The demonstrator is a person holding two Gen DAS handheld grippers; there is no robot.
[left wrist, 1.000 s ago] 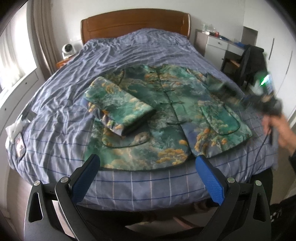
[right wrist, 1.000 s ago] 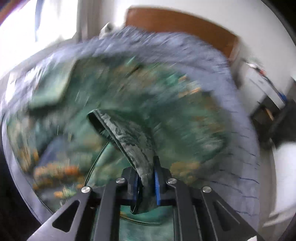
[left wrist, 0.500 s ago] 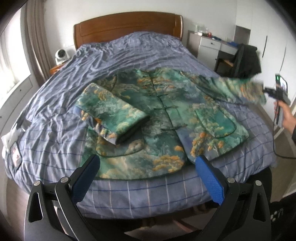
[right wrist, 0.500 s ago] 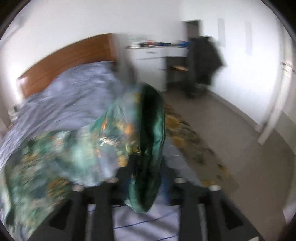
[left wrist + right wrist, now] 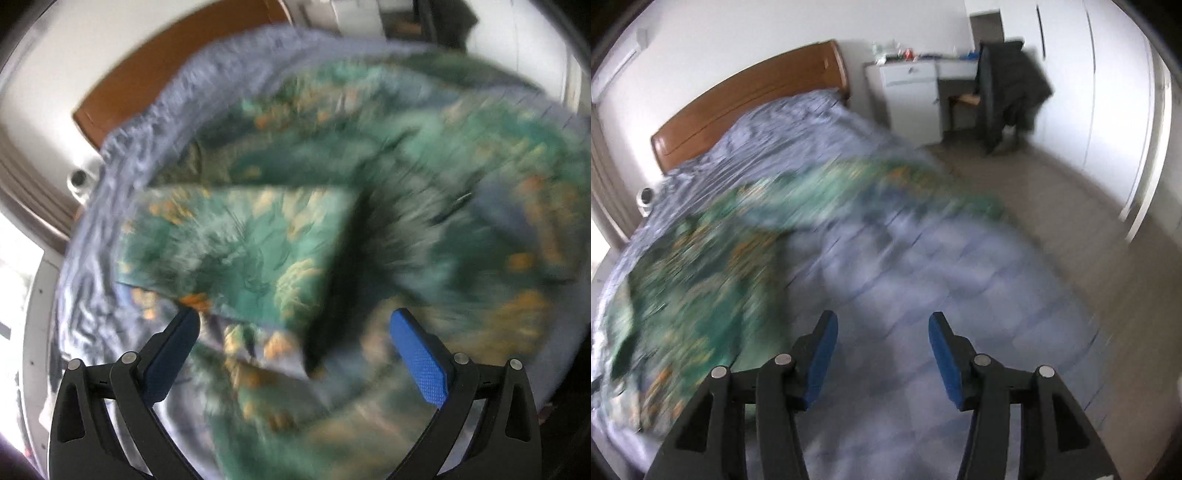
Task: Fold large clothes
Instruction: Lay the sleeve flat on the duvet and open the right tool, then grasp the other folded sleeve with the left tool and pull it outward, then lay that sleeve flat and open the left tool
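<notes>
A green patterned jacket (image 5: pixel 424 192) with orange and cream motifs lies spread on the bed. Its left sleeve (image 5: pixel 240 254) is folded across the body, with its dark cuff opening facing right. My left gripper (image 5: pixel 295 328) is open and empty, close above that folded sleeve; the view is blurred. In the right wrist view the jacket (image 5: pixel 701 280) lies to the left, its right sleeve (image 5: pixel 923 184) stretched out toward the bed's right edge. My right gripper (image 5: pixel 881 347) is open and empty over bare bedcover.
The bed has a blue checked cover (image 5: pixel 923 295) and a wooden headboard (image 5: pixel 750 96). A white camera (image 5: pixel 646 197) stands beside the headboard. A white desk (image 5: pixel 912 92) and a chair draped with dark clothing (image 5: pixel 1012 88) stand at the far right. Grey floor (image 5: pixel 1089 240) lies right of the bed.
My right gripper has let go of the right sleeve, which now lies stretched out on the bed, and stands open. My left gripper has moved in low over the folded left sleeve.
</notes>
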